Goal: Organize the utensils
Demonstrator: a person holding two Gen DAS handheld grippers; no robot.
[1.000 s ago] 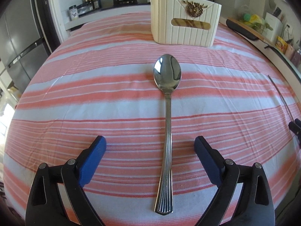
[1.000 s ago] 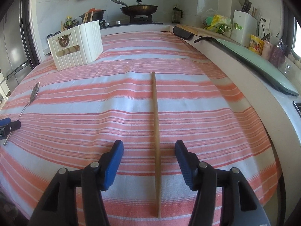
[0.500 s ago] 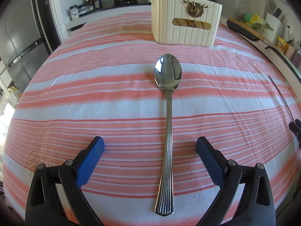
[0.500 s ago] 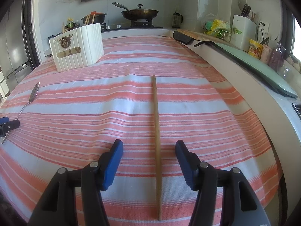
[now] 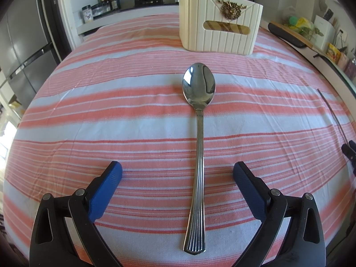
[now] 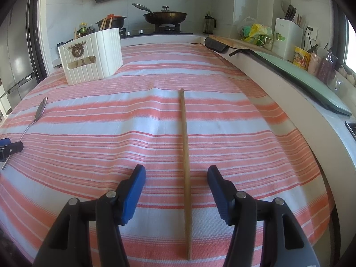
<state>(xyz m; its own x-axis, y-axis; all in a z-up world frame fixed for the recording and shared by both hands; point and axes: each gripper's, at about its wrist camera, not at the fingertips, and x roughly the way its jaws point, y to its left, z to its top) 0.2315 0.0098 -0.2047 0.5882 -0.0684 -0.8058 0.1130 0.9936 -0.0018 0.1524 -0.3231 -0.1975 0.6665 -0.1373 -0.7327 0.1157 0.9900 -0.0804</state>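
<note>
A steel spoon (image 5: pixel 198 133) lies on the striped cloth, bowl pointing away, its handle between the blue fingers of my open left gripper (image 5: pixel 178 169). A cream utensil holder (image 5: pixel 219 31) stands beyond it with chopsticks inside. In the right wrist view a wooden chopstick (image 6: pixel 185 160) lies lengthwise between the fingers of my open right gripper (image 6: pixel 175 171). The holder (image 6: pixel 91 57) is far left there, and the spoon (image 6: pixel 39 113) lies at the left edge next to the left gripper's tip (image 6: pixel 11 148). Neither gripper touches its utensil.
The red-and-white striped cloth (image 5: pixel 111 111) covers the table. A counter with a cutting board, knife block and jars (image 6: pixel 289 51) runs along the right. A stove with pans (image 6: pixel 165 16) is behind. A fridge (image 5: pixel 22 44) stands at the left.
Both grippers have risen and drawn back slightly; the spoon and chopstick lie where they were. The jaws stay open.
</note>
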